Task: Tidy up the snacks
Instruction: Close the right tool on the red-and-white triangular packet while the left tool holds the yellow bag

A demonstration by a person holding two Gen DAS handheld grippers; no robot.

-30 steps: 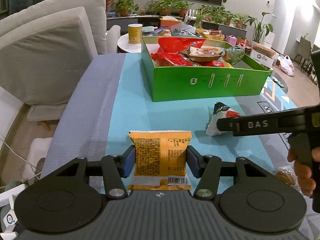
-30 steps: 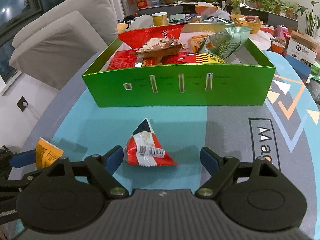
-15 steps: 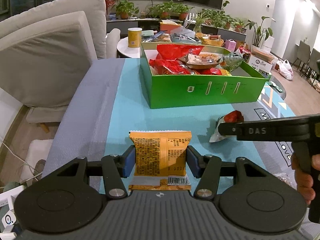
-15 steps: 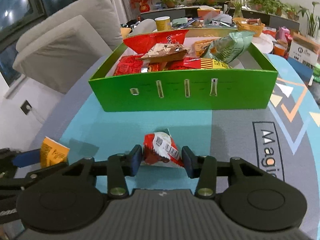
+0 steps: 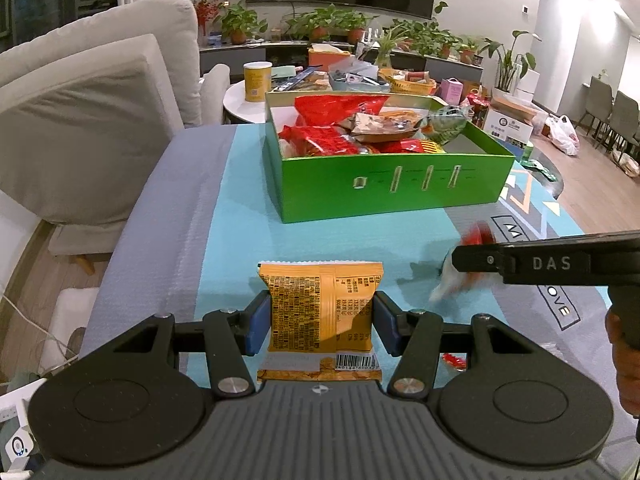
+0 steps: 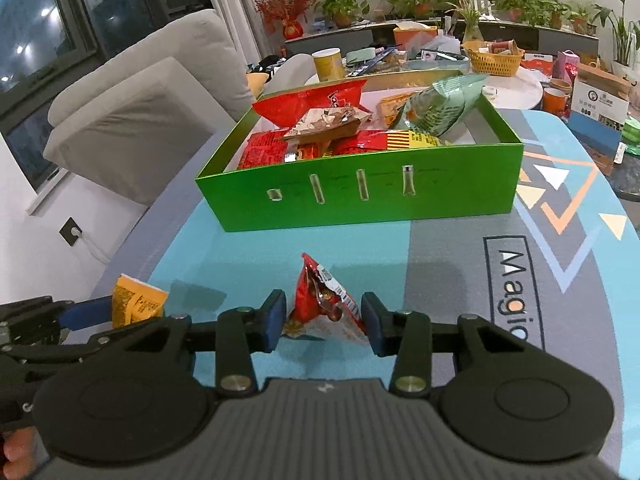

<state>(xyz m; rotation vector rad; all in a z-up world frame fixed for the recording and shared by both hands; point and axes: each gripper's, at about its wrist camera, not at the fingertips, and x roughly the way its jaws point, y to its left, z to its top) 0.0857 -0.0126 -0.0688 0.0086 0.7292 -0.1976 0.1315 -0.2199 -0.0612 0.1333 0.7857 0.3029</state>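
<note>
Red packet (image 5: 472, 258) blurred, half hidden behind right tongs (image 6: 324, 322)

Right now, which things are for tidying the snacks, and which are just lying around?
For the job:
- orange packet, in the left claw
- red packet, in the right claw
- green box of snacks

Just lying about:
- yellow tub
- wicker basket
- potted plants
</note>
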